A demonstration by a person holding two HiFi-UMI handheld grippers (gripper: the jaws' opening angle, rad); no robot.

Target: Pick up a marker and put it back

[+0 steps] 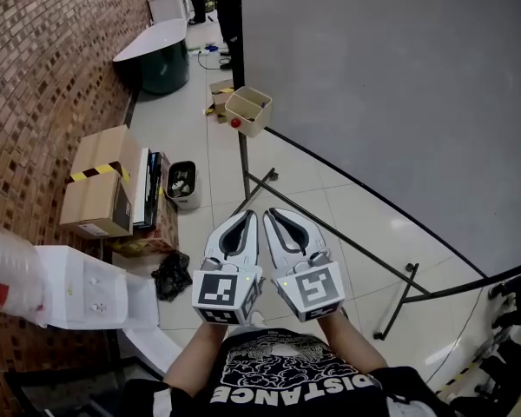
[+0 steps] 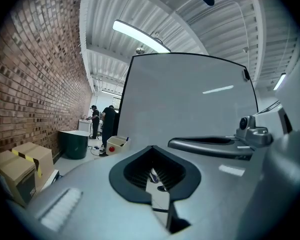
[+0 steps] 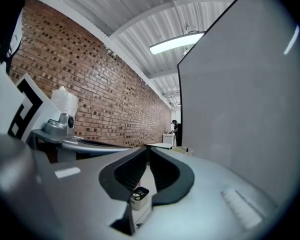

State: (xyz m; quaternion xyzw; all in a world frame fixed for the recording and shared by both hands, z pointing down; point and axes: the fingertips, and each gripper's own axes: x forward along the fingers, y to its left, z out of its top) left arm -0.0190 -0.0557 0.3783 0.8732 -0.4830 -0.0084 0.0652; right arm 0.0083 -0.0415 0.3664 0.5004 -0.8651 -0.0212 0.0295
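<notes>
1. The left gripper (image 1: 248, 217) and right gripper (image 1: 273, 215) are held side by side, close before the person's chest, pointing ahead.
2. Both sets of jaws are closed tip to tip, with nothing gripped.
3. What looks like a marker (image 2: 126, 138) stands in the beige box (image 1: 247, 109) at the whiteboard's (image 1: 373, 76) end edge, well apart from both grippers.

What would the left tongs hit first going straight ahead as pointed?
Likely the whiteboard: it fills the view beyond the left tongs, which are shut and empty. The tray box on its stand sits left of that line. Nothing nearer shows; depth unclear.
</notes>
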